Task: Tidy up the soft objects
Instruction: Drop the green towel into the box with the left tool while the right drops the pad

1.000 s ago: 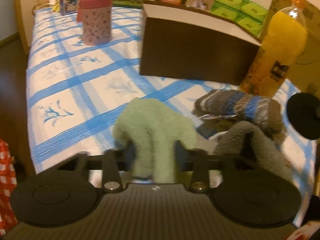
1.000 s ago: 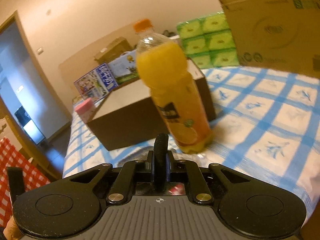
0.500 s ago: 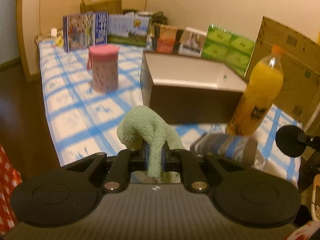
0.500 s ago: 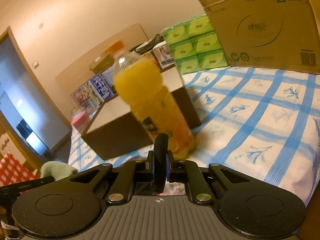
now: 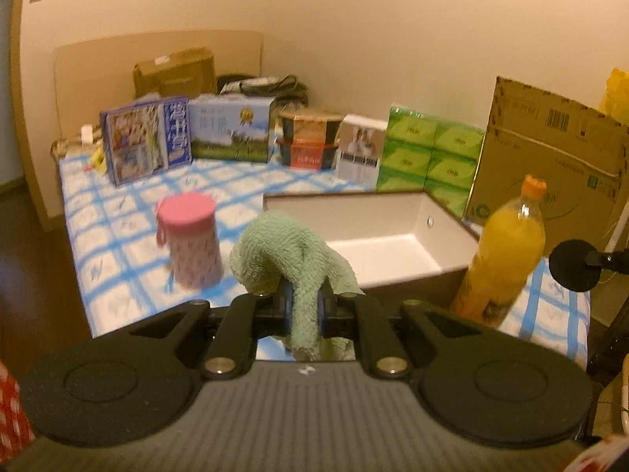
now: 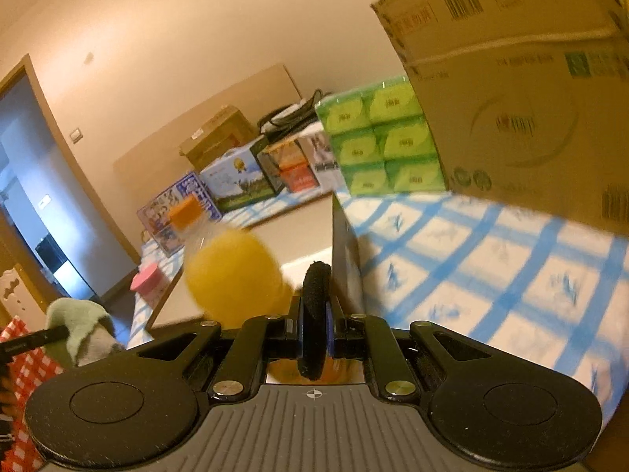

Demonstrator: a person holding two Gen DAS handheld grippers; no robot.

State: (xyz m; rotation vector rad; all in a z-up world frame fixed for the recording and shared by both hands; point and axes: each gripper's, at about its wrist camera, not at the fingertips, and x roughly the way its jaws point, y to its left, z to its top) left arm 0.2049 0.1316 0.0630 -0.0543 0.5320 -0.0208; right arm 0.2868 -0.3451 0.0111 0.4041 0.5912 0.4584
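Left gripper (image 5: 306,306), jaws clamped on a fluffy pale-green terry cloth (image 5: 287,251), raised before the rectangular, white-lined open box (image 5: 377,232). Right gripper (image 6: 314,330), jaws pinching a flat black foam disc (image 6: 314,299), behind the blurred orange-juice bottle (image 6: 232,275) beside that box.

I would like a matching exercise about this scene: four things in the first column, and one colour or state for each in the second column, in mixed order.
Things:
1. green cloth
2. bottle
3. open box
4. cup

States:
A. has a pink lid
B. white inside, nothing in it
C. pinched in the left tool
D. full of orange drink

Pairs: 1-C, 2-D, 3-B, 4-A
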